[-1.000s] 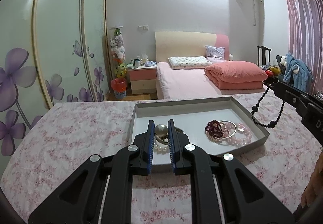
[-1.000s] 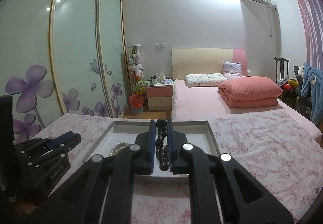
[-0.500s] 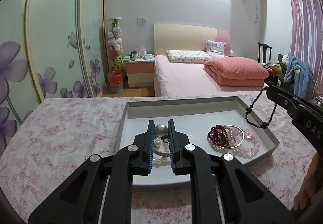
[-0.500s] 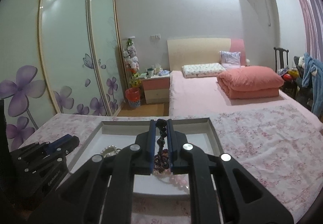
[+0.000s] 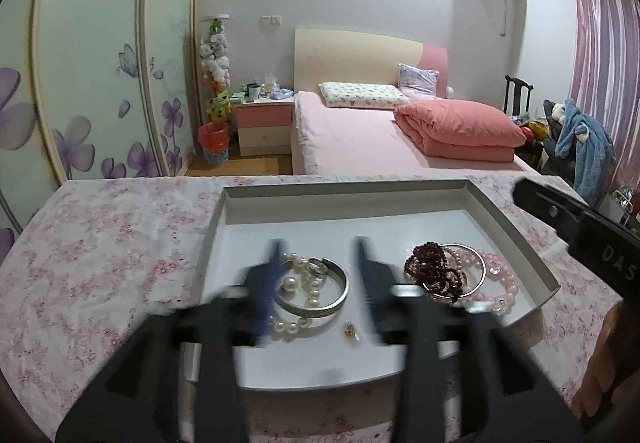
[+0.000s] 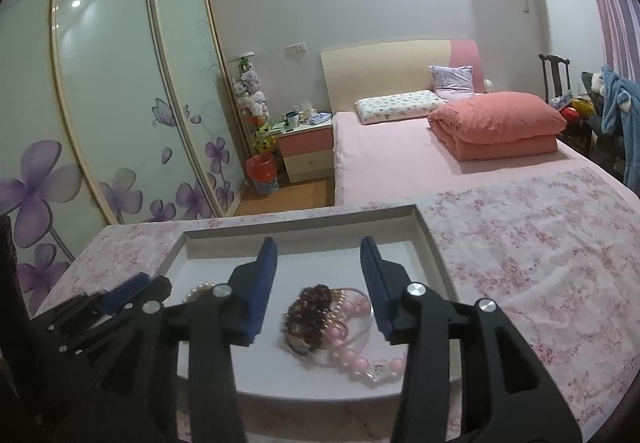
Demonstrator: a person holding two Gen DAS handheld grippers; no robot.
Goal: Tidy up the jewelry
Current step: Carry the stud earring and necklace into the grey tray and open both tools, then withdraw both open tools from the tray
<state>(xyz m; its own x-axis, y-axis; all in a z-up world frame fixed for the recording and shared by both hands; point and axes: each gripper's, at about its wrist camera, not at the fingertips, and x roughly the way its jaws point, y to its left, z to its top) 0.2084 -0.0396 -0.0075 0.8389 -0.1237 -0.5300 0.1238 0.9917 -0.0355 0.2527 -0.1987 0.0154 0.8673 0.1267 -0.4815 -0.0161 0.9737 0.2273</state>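
Floral cloth (image 5: 100, 275) in pink and white covers the table, and on it rests a shallow grey tray (image 5: 516, 239) with a white floor, all the jewelry lying inside it. Beyond the table stand a bed (image 5: 360, 139) with a folded salmon quilt (image 5: 460, 127) and a wardrobe (image 5: 92, 83) with purple flowers on its frosted doors.

Left gripper (image 5: 318, 275), blurred in its own view, hovers over the near left part of the tray with its jaws spread wide and nothing between them. Right gripper (image 6: 318, 283) hangs over the near right part of the tray, also released, its blue-padded fingers (image 6: 264, 283) well apart and empty; its black body shows at the right edge of the left wrist view.

Between the left gripper's fingers lies a silver bangle (image 5: 320, 303), with a strand of white pearls (image 5: 304, 291) looping through and around it. A smaller ring (image 5: 318, 269) sits at the bangle's far edge, touching the pearls. Just beside the bangle, toward the near rim, lies a tiny gold-coloured piece (image 5: 349, 329); what it is cannot be told.

On the tray's right side, a heap of dark red beads (image 6: 308, 311) lies on a thin silver hoop (image 5: 482, 271), and a pink bead bracelet (image 6: 360, 347) curls around and under them, touching both.
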